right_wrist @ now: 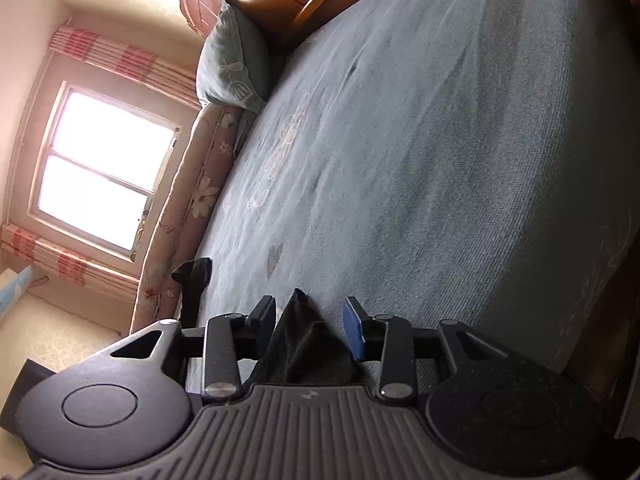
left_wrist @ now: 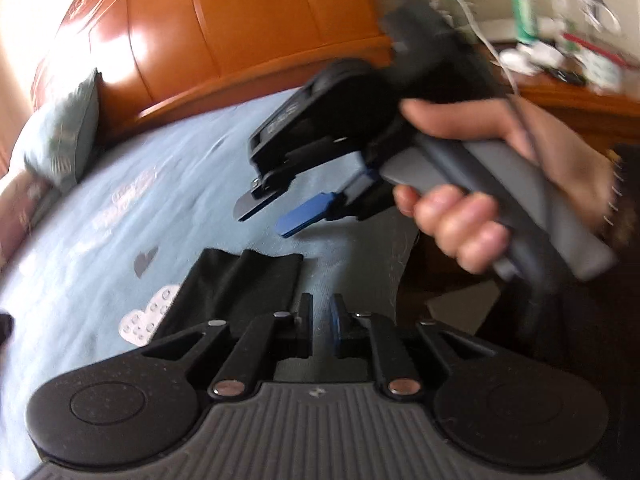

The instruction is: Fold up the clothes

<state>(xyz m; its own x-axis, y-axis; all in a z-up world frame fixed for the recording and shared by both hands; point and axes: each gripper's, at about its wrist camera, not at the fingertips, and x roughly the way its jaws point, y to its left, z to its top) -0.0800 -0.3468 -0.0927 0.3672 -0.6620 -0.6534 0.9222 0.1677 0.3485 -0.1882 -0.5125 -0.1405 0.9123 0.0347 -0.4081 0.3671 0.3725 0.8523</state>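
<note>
A black garment (left_wrist: 236, 288) lies on the blue bedsheet (left_wrist: 120, 208), just left of my left gripper (left_wrist: 321, 320). Its fingers stand almost together with only a narrow slit of sheet showing and nothing in it. A hand (left_wrist: 480, 216) holds my right gripper (left_wrist: 276, 216) in the air above the garment, fingers apart and empty. In the right wrist view the right gripper (right_wrist: 310, 320) is open, and a peak of the black garment (right_wrist: 304, 344) rises between its fingers without being pinched. A second black piece (right_wrist: 194, 276) hangs at the bed's far edge.
A grey-green pillow (left_wrist: 64, 136) leans on the orange wooden headboard (left_wrist: 224, 28). A cluttered bedside table (left_wrist: 568, 64) stands at the right. The bed's pink flowered side (right_wrist: 200, 196) faces a bright window (right_wrist: 104, 168). Bare sheet (right_wrist: 420, 160) stretches ahead.
</note>
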